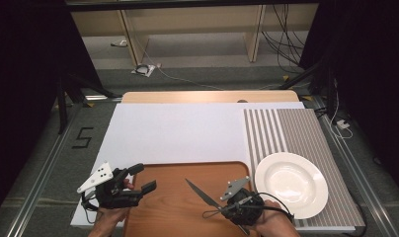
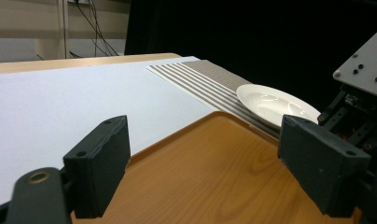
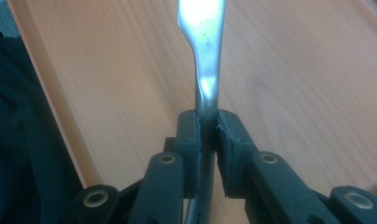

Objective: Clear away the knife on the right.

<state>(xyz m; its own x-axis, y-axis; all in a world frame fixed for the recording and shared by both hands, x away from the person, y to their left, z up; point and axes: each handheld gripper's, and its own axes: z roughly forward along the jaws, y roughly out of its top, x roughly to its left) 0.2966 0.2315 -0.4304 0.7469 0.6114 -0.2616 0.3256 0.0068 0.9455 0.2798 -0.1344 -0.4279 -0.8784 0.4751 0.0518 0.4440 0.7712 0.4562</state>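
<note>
Right gripper [image 3: 208, 135] fingers clamped on knife [image 3: 206, 56].

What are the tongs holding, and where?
The right tongs pinch a metal knife by its handle, just behind the blade. The left tongs hold nothing.

Knife [image 3: 206, 60]: polished metal, bright and reflective, with a few dark specks. Tray [image 1: 173, 207]: wood-look surface with visible grain, smooth, satin sheen, raised rim. Plate [image 1: 291, 185]: white glazed ceramic, glossy with highlights. Sheet [image 1: 178, 133]: white, paper-like, matt and smooth. Placemat [image 1: 296, 131]: grey-and-white striped, matt, finely ribbed look. Right tongs [image 3: 209, 133]: black matt plastic with rubbery pads and brass-coloured rivets. Left tongs [image 1: 138, 177]: same black matt plastic, topped by a grey flat metal-look plate. Bench [image 1: 207, 96]: pale wood, smooth.
</note>
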